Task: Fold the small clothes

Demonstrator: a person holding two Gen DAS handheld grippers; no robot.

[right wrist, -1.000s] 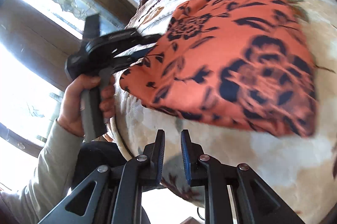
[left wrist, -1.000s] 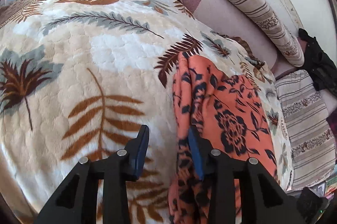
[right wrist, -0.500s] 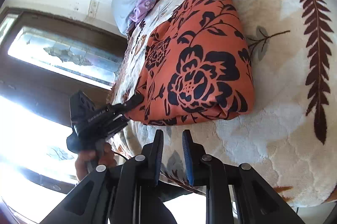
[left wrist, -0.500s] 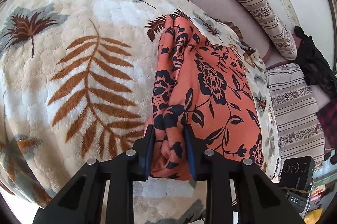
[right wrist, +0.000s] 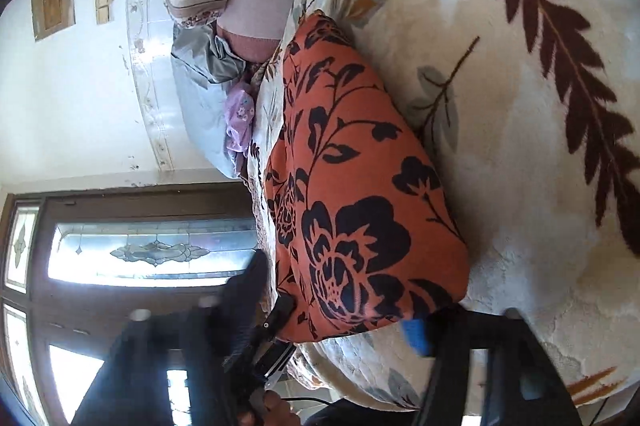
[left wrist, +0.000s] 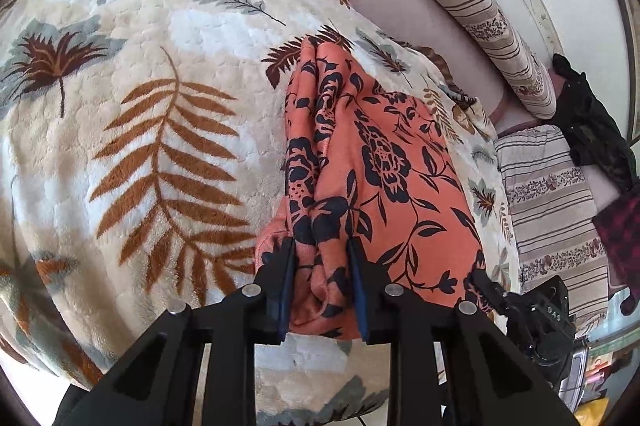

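Left claw point(left wrist: 322, 276), angled down over the leaf-print blanket point(left wrist: 140, 105), is closing on the near edge of the folded orange floral garment point(left wrist: 380, 165). Striped bolster point(left wrist: 480, 21) lies beyond. Right claw point(right wrist: 340, 322), rolled sideways and blurred, is closing around the garment's corner.

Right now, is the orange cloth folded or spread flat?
Folded: the orange cloth lies as a narrow, thick bundle with doubled edges on the blanket.
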